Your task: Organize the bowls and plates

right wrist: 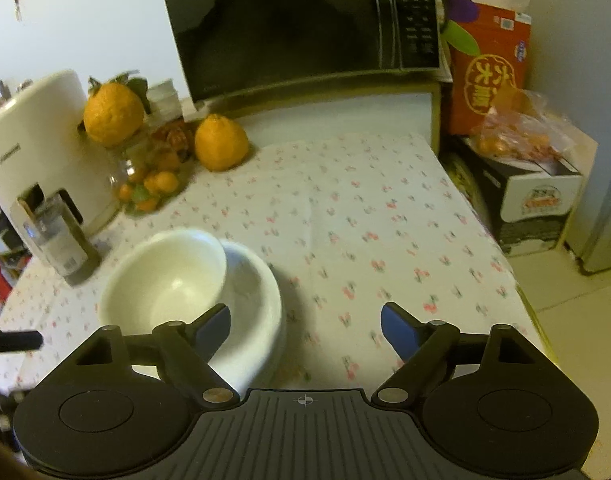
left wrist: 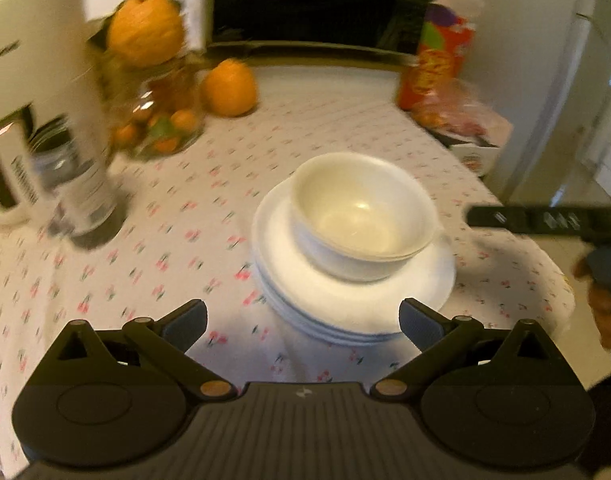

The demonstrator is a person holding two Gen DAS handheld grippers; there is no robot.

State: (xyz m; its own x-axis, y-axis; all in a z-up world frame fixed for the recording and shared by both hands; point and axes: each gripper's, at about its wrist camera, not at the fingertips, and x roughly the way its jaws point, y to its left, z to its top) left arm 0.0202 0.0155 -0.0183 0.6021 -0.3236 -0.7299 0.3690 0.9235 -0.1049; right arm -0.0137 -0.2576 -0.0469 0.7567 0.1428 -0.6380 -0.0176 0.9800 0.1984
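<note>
A white bowl (left wrist: 361, 216), apparently nested in another, sits on a stack of white plates (left wrist: 305, 280) on the flowered tablecloth. My left gripper (left wrist: 303, 326) is open and empty, hovering just in front of the stack. In the right wrist view the bowl (right wrist: 165, 280) and plates (right wrist: 265, 300) lie at lower left. My right gripper (right wrist: 305, 330) is open and empty, to the right of the stack, its left finger (right wrist: 213, 324) over the plate rim. The right gripper also shows at the right edge of the left wrist view (left wrist: 545, 220).
A white appliance (right wrist: 37, 140), a glass jar with small oranges (right wrist: 149, 184), a large orange (right wrist: 221, 144) and a shaker (right wrist: 61, 236) stand at the left. A microwave (right wrist: 305, 24) stands at the back. A red box (right wrist: 489, 68) and a carton (right wrist: 537, 192) stand right of the table.
</note>
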